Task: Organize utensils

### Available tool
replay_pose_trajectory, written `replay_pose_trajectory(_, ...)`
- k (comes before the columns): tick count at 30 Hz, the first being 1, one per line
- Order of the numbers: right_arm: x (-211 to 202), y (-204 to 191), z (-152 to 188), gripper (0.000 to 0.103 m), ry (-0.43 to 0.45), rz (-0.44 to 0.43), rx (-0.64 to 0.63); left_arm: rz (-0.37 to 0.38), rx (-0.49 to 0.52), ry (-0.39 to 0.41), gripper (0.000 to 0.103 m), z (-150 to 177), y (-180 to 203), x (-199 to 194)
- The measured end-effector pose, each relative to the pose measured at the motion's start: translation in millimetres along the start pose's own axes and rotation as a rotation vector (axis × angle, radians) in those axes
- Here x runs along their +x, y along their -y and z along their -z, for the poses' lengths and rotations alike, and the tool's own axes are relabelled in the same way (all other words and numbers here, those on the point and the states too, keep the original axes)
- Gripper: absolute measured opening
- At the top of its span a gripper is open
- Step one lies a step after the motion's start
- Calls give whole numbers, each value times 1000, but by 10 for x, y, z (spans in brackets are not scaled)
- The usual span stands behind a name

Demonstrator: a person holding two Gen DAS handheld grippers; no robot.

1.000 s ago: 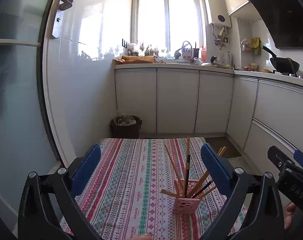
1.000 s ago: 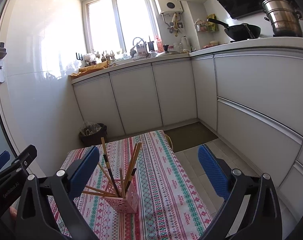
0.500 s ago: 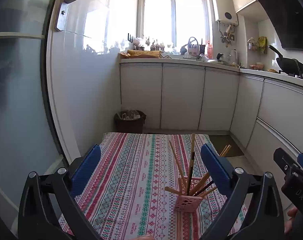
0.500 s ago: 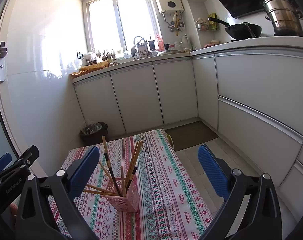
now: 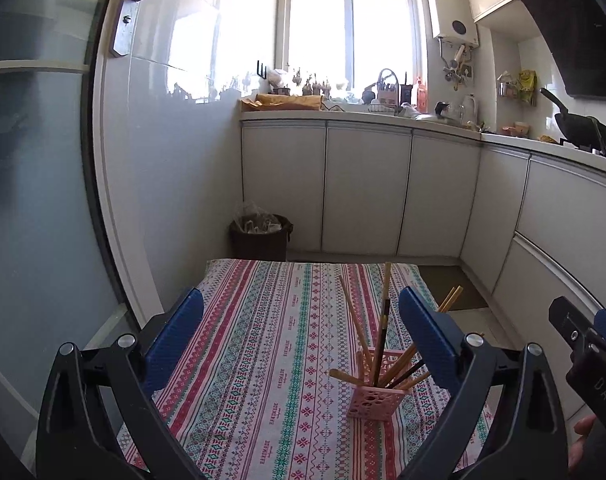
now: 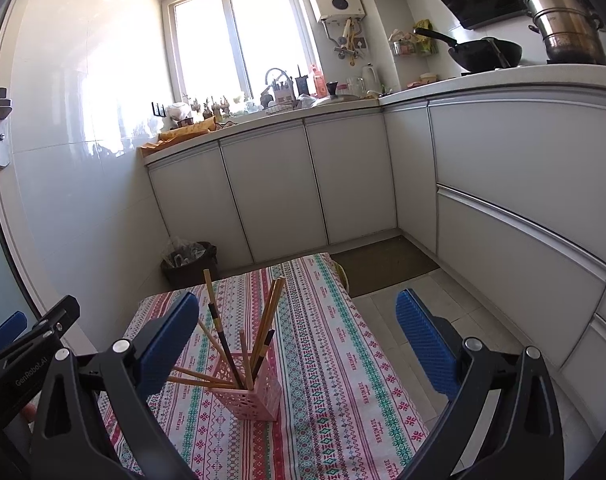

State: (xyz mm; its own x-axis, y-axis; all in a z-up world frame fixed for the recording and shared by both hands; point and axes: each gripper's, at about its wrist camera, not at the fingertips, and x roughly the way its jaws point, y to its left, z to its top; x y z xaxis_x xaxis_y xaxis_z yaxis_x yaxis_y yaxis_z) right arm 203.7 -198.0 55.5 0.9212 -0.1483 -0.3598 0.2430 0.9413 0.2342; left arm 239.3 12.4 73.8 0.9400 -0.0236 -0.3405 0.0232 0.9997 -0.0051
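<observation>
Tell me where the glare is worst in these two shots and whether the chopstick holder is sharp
Left wrist: window blown out, glare on the wall; pink holder sharp. Right wrist: window blown out too, wall washed white; holder sharp, cabinets bent by fisheye.

In your left wrist view, the blue pad [image 5: 427, 336] covers part of the chopsticks [image 5: 383, 332], and the right gripper [image 5: 583, 344] is cut by the picture edge. The items on the windowsill [image 6: 223, 104] are too small to tell. The trash bin [image 6: 189, 264] contents are unclear.
</observation>
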Motion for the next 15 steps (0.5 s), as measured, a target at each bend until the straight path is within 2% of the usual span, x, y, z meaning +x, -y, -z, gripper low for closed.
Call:
replay_pose_trajectory(3,-13,1,-7,96,9,-1,-1,20,11,21,96,-7,24,-26)
replay_pose_trajectory(5,-29,5,-5,96,17,-2,2,41,-4,1,96,1,12,-11)
replay_pose_trajectory(15,-32,18,2,96,16,-3,3,38,-4,-13,96,-1,14,13)
